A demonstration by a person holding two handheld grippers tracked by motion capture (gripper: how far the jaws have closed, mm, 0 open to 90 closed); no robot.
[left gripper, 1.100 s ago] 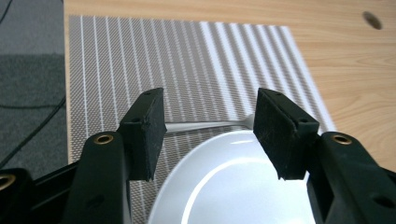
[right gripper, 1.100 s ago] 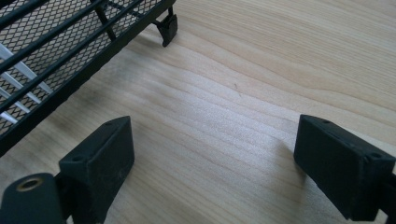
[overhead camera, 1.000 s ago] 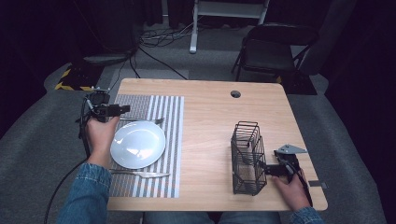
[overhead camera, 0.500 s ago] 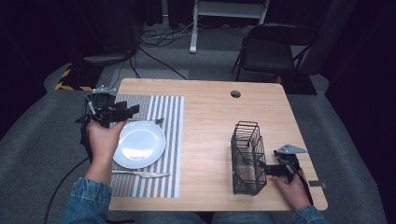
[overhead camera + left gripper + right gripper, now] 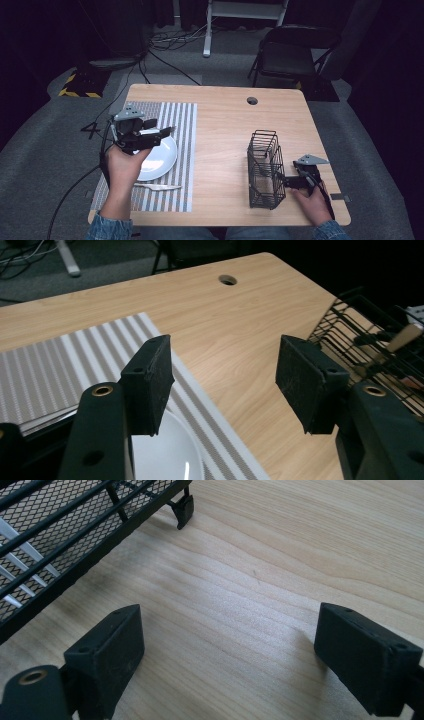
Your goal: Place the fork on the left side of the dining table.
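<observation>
1. The person's left hand [image 5: 122,165] rises from the bottom left of the high view, forearm in a denim sleeve, and holds the left gripper [image 5: 167,132] above the near-left part of the white plate [image 5: 162,160], with the jaws pointing level toward the right side of the table [image 5: 225,125].
2. The right hand [image 5: 312,202] lies low on the table at its near right corner, with the right gripper [image 5: 280,181] aimed left at the black wire basket [image 5: 264,170].
3. The left gripper's jaws stand well apart and have just been opening; in the left gripper view [image 5: 225,382] nothing is between them, only bare wood and the edge of the striped placemat [image 5: 60,375] beyond.
4. The right gripper's jaws are also wide apart, seen in the right gripper view [image 5: 225,650], with nothing but bare tabletop between them; its tips sit just beside the basket's base [image 5: 75,545], and whether they touch it I cannot tell.
5. The basket stands upright on the right half of the table. Pale slim pieces show through its mesh in the right gripper view; what they are is unclear.
6. The plate lies on the striped placement at the left, and nothing can be made out on its visible part.
7. A knife [image 5: 157,187] lies on the placemat just near of the plate, close to the table's front edge.
</observation>
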